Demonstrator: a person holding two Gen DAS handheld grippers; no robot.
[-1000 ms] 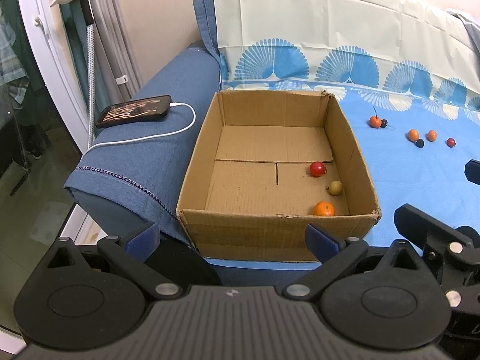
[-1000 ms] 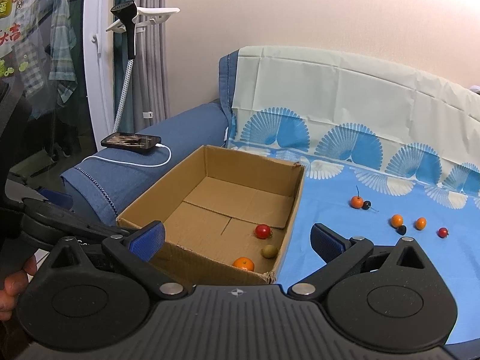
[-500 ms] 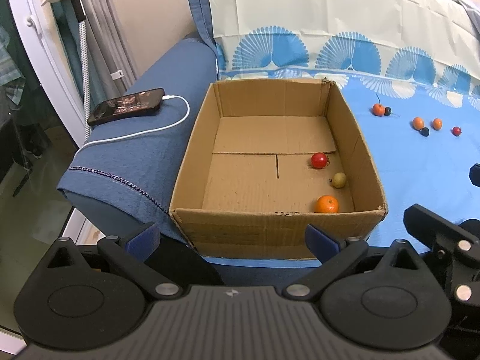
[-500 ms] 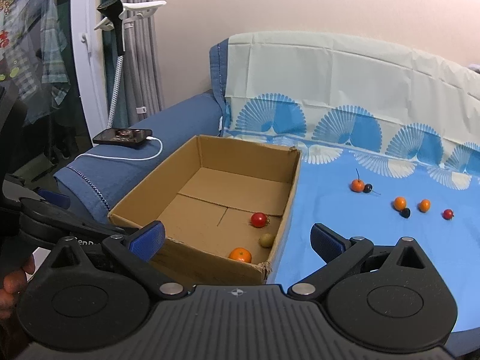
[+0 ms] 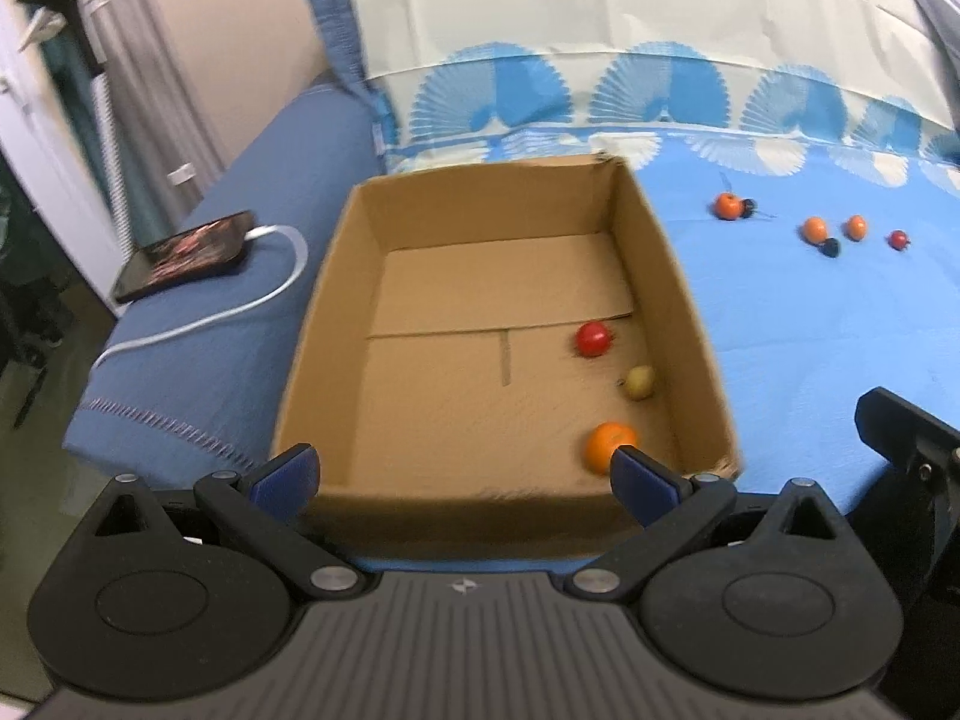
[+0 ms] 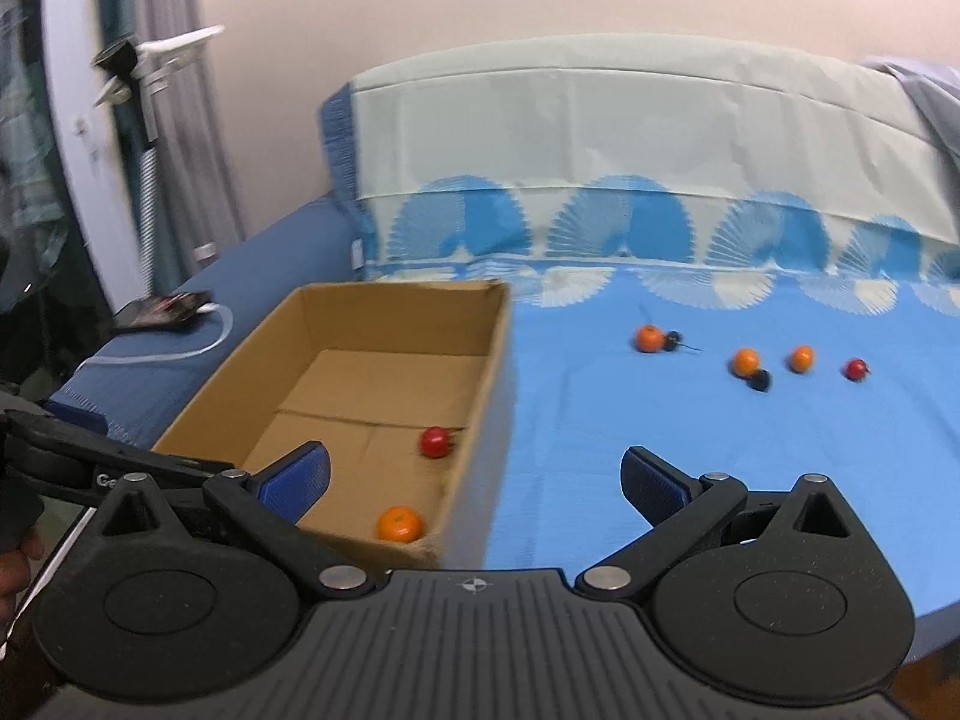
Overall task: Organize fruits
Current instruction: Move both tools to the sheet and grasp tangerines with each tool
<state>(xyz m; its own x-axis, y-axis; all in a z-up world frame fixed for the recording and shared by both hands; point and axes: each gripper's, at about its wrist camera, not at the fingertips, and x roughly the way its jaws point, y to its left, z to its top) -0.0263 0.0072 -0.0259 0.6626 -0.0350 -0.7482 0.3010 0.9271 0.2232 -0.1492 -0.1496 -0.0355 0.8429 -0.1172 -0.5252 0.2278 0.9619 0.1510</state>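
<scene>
Cardboard box (image 5: 336, 300) holds three fruits already; six more little round ones (image 6: 746, 362) lie loose on the blue sheet (image 6: 600, 420) at two o'clock. Both tongs, left (image 5: 463, 469) and right (image 6: 474, 471), gape empty. Light, slick, roll-prone: pinch each across its middle, gently.

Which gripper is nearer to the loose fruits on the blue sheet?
Right. The right gripper hangs open over the sheet just short of the loose fruits; the left gripper faces the cardboard box, fruits off to its right.
</scene>
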